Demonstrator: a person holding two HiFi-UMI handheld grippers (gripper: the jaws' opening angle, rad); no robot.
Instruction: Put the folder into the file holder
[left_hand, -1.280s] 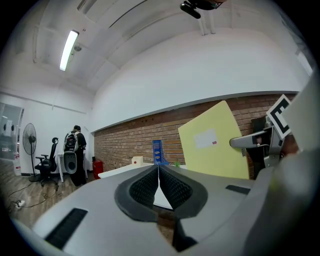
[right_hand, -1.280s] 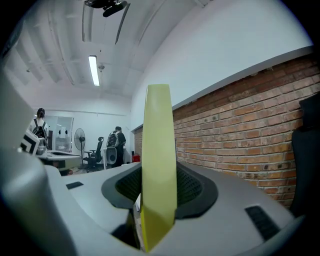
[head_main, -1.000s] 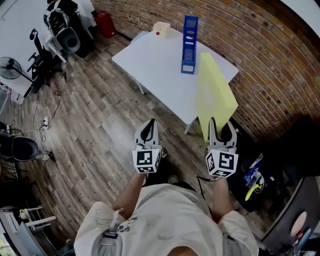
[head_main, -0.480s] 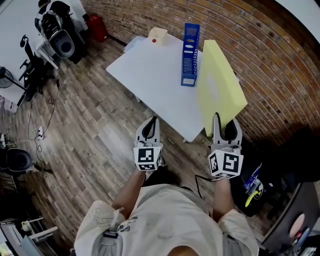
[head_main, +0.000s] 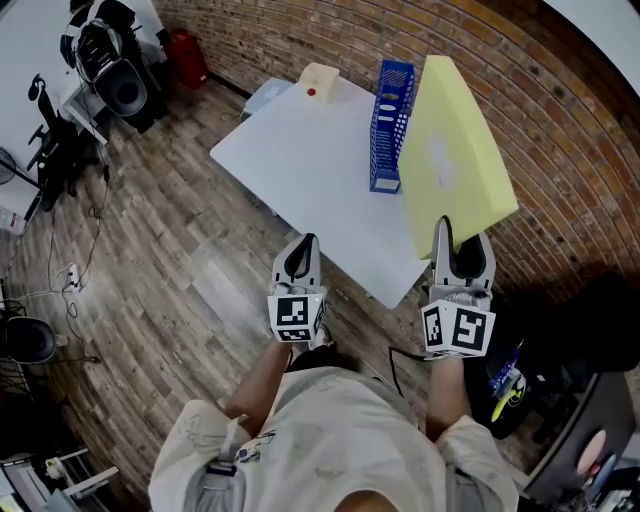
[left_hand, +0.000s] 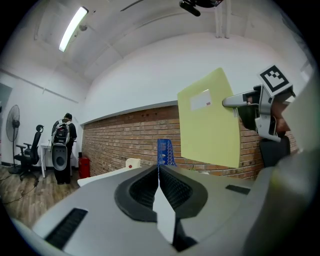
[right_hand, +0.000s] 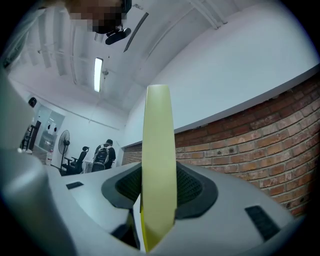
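Observation:
My right gripper (head_main: 447, 228) is shut on the near edge of a pale yellow folder (head_main: 447, 155), which stands on edge above the table's right side. In the right gripper view the folder (right_hand: 159, 165) is seen edge-on between the jaws. A blue file holder (head_main: 391, 125) stands upright on the white table (head_main: 310, 160), just left of the folder. My left gripper (head_main: 296, 262) hangs off the table's near edge, shut and holding nothing. From the left gripper view the file holder (left_hand: 165, 151) shows ahead and the folder (left_hand: 210, 120) to the right, held by the right gripper (left_hand: 235, 102).
A small cream box with a red dot (head_main: 318, 80) lies at the table's far end. A brick wall (head_main: 560, 130) runs behind and to the right. Speaker, chairs and a person with a backpack (left_hand: 65, 137) stand at far left on the wooden floor (head_main: 150, 250).
Both grippers have moved forward to the table. The right one has risen, carrying the folder up beside the blue file holder. The left has stayed shut.

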